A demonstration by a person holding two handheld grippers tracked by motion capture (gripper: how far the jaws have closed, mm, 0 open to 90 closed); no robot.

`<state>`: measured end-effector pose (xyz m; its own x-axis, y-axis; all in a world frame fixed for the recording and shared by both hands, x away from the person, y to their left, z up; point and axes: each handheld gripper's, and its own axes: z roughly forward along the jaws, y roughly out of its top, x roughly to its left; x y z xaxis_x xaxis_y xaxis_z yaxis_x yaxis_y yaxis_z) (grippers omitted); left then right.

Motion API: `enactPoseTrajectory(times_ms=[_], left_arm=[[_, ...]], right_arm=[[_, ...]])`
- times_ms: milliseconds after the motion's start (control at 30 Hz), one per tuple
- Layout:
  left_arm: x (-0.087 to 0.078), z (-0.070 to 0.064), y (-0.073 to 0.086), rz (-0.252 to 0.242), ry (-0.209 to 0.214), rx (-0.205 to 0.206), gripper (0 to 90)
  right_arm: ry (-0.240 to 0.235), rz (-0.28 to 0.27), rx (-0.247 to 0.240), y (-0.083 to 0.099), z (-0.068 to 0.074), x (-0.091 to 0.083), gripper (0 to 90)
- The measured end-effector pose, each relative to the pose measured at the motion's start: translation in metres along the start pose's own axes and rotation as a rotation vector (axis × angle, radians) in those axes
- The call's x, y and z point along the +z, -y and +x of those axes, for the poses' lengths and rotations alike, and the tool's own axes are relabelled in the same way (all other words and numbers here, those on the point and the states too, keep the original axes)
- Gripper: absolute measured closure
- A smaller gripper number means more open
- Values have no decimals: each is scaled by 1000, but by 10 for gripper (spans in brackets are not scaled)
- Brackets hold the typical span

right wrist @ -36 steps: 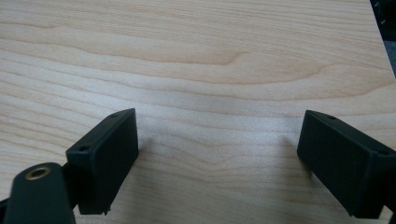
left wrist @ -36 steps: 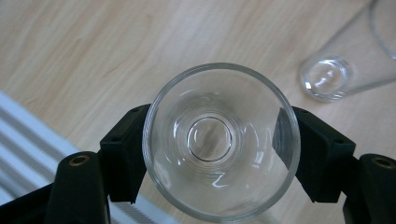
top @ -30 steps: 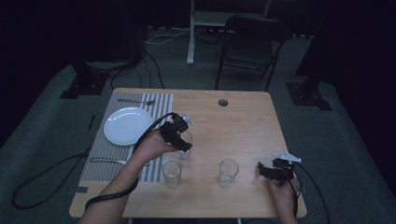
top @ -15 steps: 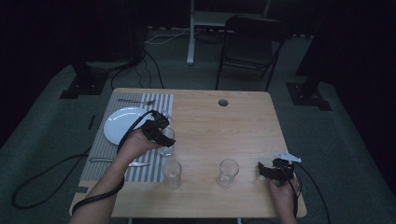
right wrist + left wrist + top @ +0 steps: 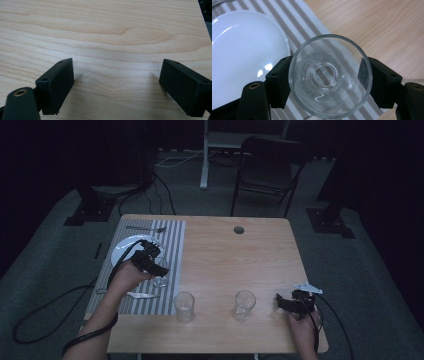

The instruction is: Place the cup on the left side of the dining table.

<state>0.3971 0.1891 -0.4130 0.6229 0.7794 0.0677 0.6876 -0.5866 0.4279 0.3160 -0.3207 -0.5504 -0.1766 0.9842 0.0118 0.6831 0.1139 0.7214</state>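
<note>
My left gripper [image 5: 156, 268] is shut on a clear drinking glass [image 5: 161, 278], holding it over the striped placemat [image 5: 172, 245] just right of the white plate [image 5: 124, 249]. In the left gripper view I look down into the glass [image 5: 329, 77], with a black jaw pressed against each side, the plate [image 5: 242, 50] to its left and the placemat [image 5: 294, 22] beneath. My right gripper [image 5: 286, 303] rests low near the table's front right corner. Its jaws stand wide apart in the right gripper view [image 5: 116, 82], with bare wood between them.
Two more empty glasses [image 5: 184, 306] [image 5: 244, 305] stand near the front edge of the wooden table [image 5: 235, 260]. A fork [image 5: 145, 228] lies at the placemat's far end and a utensil [image 5: 142, 295] at its near end. A cable hole [image 5: 239, 229] is at the back; a chair [image 5: 267, 165] stands beyond.
My left gripper has carried the glass leftward, from the bare wood near the table's middle to above the placemat beside the plate. The right gripper has stayed put.
</note>
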Motion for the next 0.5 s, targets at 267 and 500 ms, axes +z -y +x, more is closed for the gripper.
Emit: enactPoseTrajectory(times_ms=[267,500], left_arm=[[-2,14,11,12,-14,-29,293],[4,23,15,29,-1,-55,293]], right_arm=[[0,0,0,0,0,0,122],[0,0,0,0,0,0,122]])
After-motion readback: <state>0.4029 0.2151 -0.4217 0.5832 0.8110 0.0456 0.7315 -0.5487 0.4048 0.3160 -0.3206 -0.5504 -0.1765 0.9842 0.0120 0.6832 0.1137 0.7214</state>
